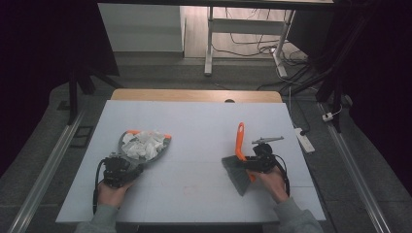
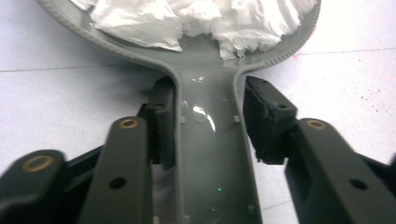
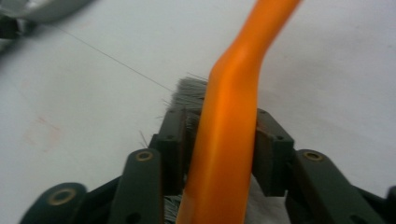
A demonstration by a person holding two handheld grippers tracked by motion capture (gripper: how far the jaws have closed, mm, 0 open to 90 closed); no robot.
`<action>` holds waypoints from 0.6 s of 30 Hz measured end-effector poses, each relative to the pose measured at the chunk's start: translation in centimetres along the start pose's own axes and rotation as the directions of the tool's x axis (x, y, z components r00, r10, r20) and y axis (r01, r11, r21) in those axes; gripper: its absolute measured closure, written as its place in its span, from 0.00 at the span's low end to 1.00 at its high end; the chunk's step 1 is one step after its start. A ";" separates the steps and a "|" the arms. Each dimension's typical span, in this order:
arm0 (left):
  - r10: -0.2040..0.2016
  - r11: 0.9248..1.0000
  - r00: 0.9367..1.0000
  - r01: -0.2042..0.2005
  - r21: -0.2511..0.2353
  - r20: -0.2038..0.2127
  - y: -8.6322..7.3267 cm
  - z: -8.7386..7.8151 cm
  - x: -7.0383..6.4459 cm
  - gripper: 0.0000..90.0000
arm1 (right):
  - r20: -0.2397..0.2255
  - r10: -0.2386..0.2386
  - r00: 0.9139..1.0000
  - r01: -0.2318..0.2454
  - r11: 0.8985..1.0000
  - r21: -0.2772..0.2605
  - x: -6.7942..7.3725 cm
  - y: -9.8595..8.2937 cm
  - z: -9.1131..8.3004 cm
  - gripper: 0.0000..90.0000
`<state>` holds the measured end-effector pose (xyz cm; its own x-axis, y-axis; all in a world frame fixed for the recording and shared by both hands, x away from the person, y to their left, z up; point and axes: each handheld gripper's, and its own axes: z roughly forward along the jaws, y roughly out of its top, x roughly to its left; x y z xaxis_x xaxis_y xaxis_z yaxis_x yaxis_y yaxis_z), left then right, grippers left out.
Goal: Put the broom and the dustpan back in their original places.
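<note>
From above, the left gripper (image 1: pixel 118 170) sits at the handle of a grey plastic dustpan (image 1: pixel 144 145) heaped with crumpled white tissue (image 1: pixel 142 143) on the white table (image 1: pixel 194 121), while the right gripper (image 1: pixel 260 162) holds an orange-handled brush with grey bristles (image 1: pixel 239 141). In the left gripper view its jaws straddle the stiff, glossy, likely slippery handle (image 2: pixel 208 140), one pad (image 2: pixel 163 121) touching, the other just apart, so the light tissue could spill if the pan tips. In the right gripper view the jaws are clamped on the rigid orange handle (image 3: pixel 229 140) just above the soft bristles (image 3: pixel 189 88), a sound grip point.
</note>
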<state>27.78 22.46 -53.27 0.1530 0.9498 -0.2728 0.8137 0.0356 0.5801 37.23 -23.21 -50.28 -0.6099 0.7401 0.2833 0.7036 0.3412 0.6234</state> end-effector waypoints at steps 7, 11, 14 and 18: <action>0.032 0.999 0.999 -0.032 -0.032 -0.015 -0.1 -0.5 -0.2 0.44 | 0.070 0.006 0.998 -0.010 0.999 0.051 -1.1 0.0 0.5 0.55; 0.054 0.997 0.998 -0.055 -0.053 -0.017 -0.2 -1.2 -0.2 0.38 | 0.111 0.004 0.994 -0.006 1.000 0.019 -1.2 0.0 -0.2 0.55; 0.078 0.995 0.997 -0.079 -0.066 -0.014 -0.4 -1.8 -0.2 0.35 | 0.119 -0.025 0.993 0.026 1.000 -0.012 -0.9 -0.1 -0.8 0.54; 0.111 0.991 0.994 -0.110 -0.079 -0.002 -0.9 -2.9 0.0 0.33 | 0.104 -0.088 0.991 0.095 0.994 -0.058 0.0 -0.4 -2.0 0.54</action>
<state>25.41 23.33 -51.53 0.2406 0.9487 -0.2052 0.7452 -0.0451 0.6653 36.23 -24.53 -49.11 -0.6285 0.7632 0.1499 0.6202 0.3755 0.6888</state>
